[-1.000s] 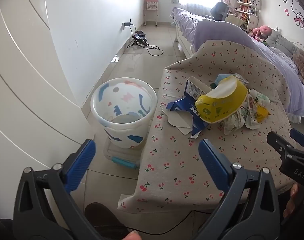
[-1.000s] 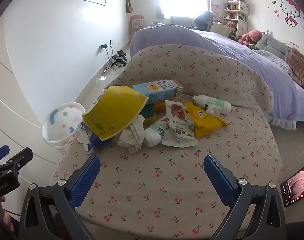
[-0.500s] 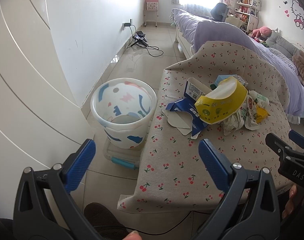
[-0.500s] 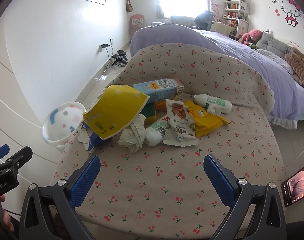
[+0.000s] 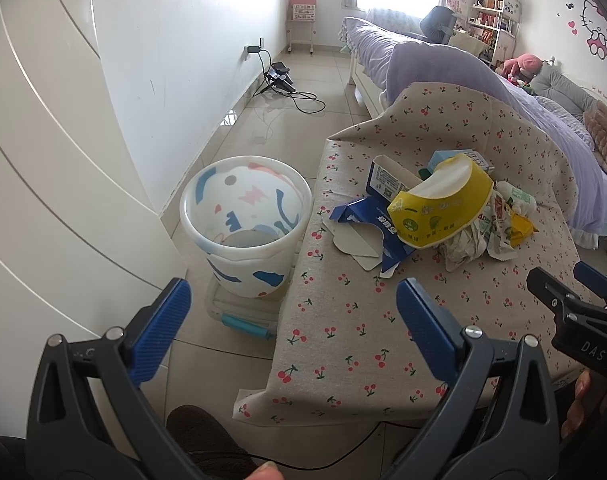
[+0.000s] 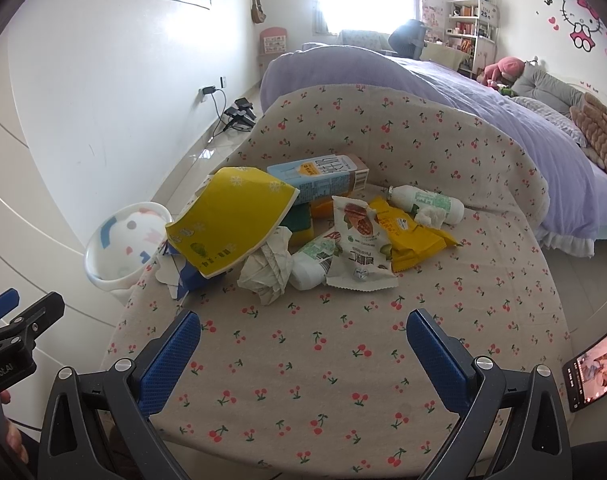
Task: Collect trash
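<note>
A heap of trash lies on a cherry-print tablecloth (image 6: 343, 360): a yellow paper bag (image 6: 231, 220), a crumpled tissue (image 6: 269, 268), a snack packet (image 6: 359, 252), a yellow wrapper (image 6: 411, 236), a blue carton (image 6: 323, 178) and two white bottles (image 6: 423, 204). The yellow bag (image 5: 443, 212) and a torn blue box (image 5: 367, 220) also show in the left wrist view. A white patterned trash bin (image 5: 243, 224) stands on the floor left of the table. My left gripper (image 5: 291, 308) is open and empty above the table's left edge. My right gripper (image 6: 303, 340) is open and empty, short of the heap.
A bed with a purple cover (image 6: 463, 92) lies behind the table. A phone (image 6: 595, 364) sits at the right edge. A white wall and cabinet (image 5: 63, 160) are on the left. Cables and a charger (image 5: 283, 80) lie on the tiled floor.
Both grippers have drifted only slightly; the heap sits a little nearer and lower in both views. Nothing was taken hold of.
</note>
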`<state>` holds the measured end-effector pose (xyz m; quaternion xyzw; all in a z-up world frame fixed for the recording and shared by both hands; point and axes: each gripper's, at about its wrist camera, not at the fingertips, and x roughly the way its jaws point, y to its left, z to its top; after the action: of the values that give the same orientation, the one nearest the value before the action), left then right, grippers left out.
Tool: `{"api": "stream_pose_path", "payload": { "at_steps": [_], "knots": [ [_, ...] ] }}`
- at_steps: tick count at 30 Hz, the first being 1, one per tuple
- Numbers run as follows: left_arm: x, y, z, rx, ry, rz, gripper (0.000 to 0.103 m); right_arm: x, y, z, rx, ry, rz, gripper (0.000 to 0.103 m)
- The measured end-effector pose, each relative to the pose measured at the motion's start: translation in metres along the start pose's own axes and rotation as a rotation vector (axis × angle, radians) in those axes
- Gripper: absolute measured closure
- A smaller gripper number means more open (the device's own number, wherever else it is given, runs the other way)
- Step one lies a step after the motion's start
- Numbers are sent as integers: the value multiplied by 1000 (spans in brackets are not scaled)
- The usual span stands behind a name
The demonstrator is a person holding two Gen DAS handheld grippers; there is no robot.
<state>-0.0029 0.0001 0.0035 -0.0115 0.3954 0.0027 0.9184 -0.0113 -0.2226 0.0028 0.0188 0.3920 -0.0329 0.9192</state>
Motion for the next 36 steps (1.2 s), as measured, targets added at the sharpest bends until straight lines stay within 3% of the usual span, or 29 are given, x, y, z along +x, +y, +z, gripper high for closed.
{"api": "stream_pose_path", "payload": {
  "at_steps": [36],
  "knots": [
    [-1, 0, 2, -5, -12, -2, 1, 2, 1, -7, 10, 4, 1, 0]
  ]
}}
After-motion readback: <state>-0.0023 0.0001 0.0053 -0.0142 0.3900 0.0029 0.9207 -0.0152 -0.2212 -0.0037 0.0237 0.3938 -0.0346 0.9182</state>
